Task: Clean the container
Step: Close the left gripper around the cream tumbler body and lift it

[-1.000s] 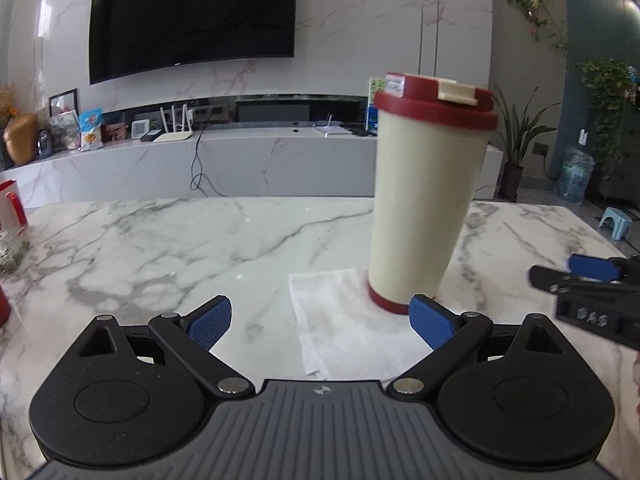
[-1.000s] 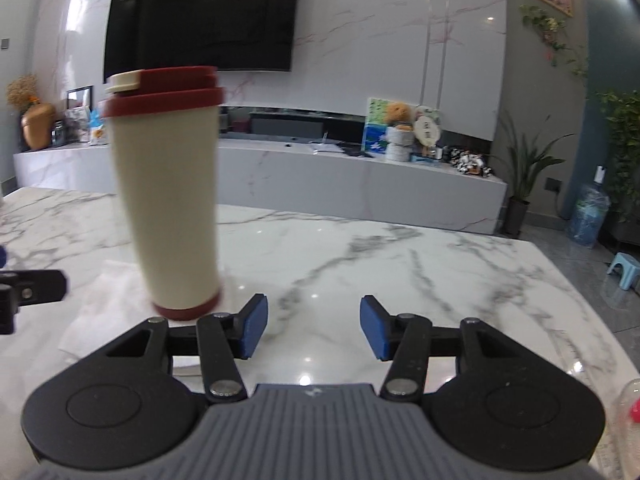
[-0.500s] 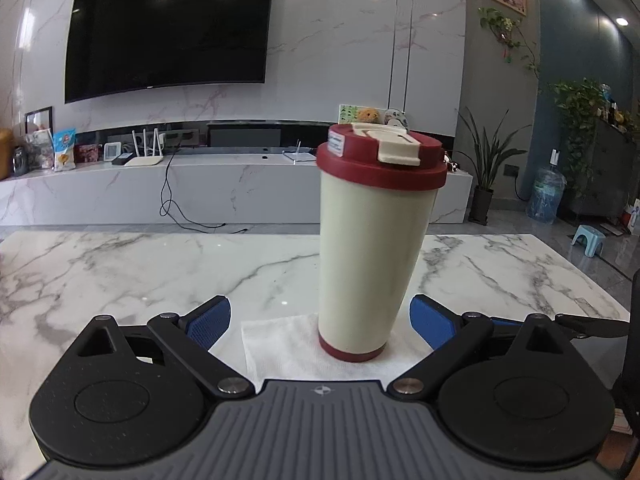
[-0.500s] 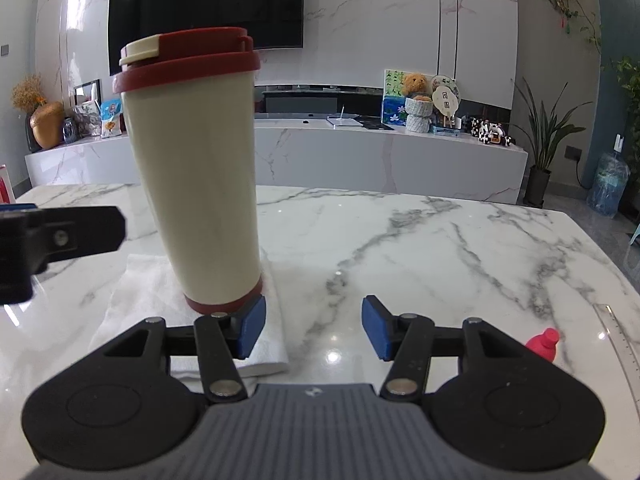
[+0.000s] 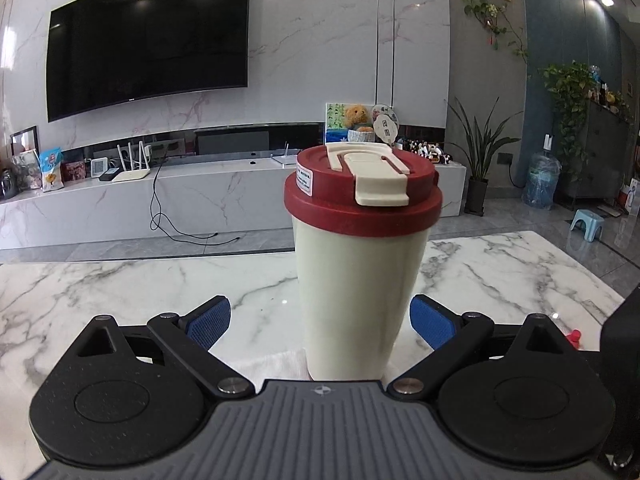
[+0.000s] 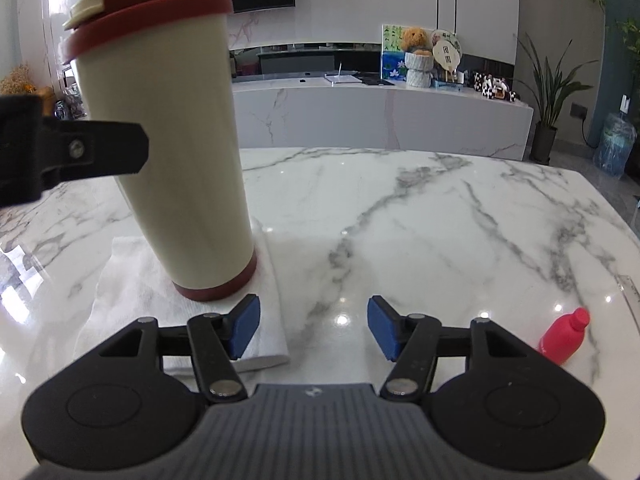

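A tall cream cup (image 5: 356,280) with a dark red lid and base stands upright on a folded white cloth (image 6: 132,280) on the marble table (image 6: 440,220). My left gripper (image 5: 320,324) is open, with the cup between its blue pads. The right pad is close to the cup wall and the left pad stands well clear. One left finger (image 6: 100,152) shows beside the cup in the right wrist view. My right gripper (image 6: 314,326) is low, to the right of the cup. Its jaws are opening with nothing between them, and its left pad hangs over the cloth's right edge.
A small red bottle (image 6: 564,336) lies on the table at the right, with a clear ruler (image 6: 630,292) at the edge beyond it. Bare marble stretches right of the cup. The right gripper's dark body (image 5: 624,340) sits at the right edge of the left wrist view.
My left gripper swung round until the cup sat between its jaws. My right gripper sank closer to the cloth and cup, and its jaws widened.
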Tool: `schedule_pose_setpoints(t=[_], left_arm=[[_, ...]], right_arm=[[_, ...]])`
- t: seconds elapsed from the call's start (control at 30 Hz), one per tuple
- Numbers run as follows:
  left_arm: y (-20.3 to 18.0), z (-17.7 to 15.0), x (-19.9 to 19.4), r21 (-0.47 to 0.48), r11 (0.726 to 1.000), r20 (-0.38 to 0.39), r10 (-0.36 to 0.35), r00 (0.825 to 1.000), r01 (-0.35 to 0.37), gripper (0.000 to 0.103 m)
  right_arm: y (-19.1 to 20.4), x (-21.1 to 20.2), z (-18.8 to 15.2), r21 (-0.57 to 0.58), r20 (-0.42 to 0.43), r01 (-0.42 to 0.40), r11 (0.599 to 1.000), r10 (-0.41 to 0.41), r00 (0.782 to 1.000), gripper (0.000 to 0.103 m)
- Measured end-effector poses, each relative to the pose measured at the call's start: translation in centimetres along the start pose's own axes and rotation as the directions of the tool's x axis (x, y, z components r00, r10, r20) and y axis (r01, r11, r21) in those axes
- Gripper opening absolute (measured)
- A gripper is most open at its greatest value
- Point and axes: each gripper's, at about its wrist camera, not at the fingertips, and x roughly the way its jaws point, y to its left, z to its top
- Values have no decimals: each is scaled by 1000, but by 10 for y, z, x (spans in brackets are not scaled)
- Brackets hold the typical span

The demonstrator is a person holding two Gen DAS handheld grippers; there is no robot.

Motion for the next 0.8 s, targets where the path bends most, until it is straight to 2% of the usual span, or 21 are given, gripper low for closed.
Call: schedule_pose_setpoints(t=[0.2, 0.7, 0.77, 0.8], left_arm=[[-3, 1, 9, 17, 1000, 6, -16, 1000, 16, 98], [-22, 9, 23, 55, 998, 81, -36, 996, 32, 98], [-22, 9, 23, 50, 998, 95, -35, 995, 31, 94], [-22, 9, 23, 44, 998, 101, -40, 994, 35, 86]], right_arm=[[0, 6, 1, 6, -21, -4, 1000, 4, 1000, 74], [-6, 9, 0, 51, -45, -26, 998, 28, 999, 75], [-6, 10, 0, 57, -49, -27, 998, 30, 998, 75], [-6, 10, 0, 59, -50, -26, 998, 29, 998, 75]])
